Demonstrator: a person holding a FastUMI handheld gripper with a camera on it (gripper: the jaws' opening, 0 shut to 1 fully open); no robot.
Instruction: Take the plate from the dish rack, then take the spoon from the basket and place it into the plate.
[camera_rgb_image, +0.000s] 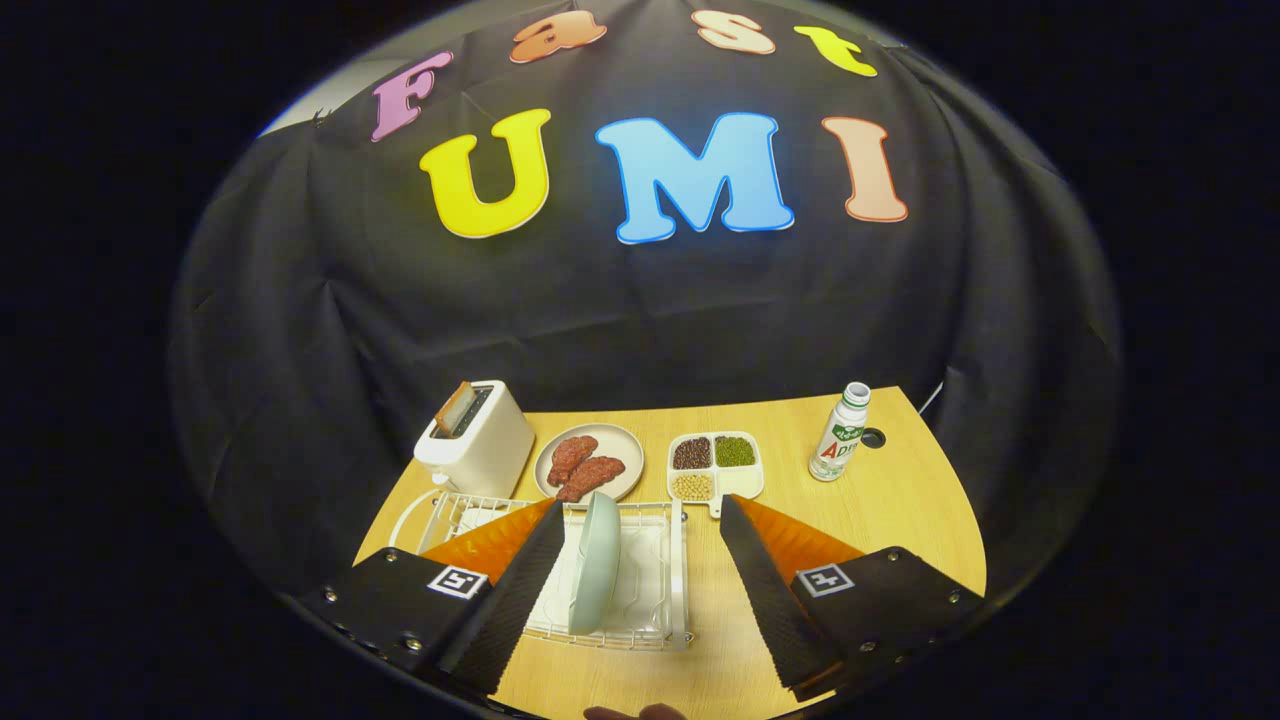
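Hovering: tool (640, 560), fingers spread wide, empty; plate (595, 560) upright on edge in dish rack (678, 580) on counter (880, 500), between the fingers, nearer the left one, edge running near-to-far

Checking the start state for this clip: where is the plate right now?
In the gripper view, the plate stands on edge in the white dish rack, between the open gripper fingers and nearer the left one, in front of the dish of meat and the toaster.

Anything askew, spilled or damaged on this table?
Nothing stands out. The plate stands on edge in the dish rack, between the open gripper's fingers; toaster, food and bottle sit upright, no spills.
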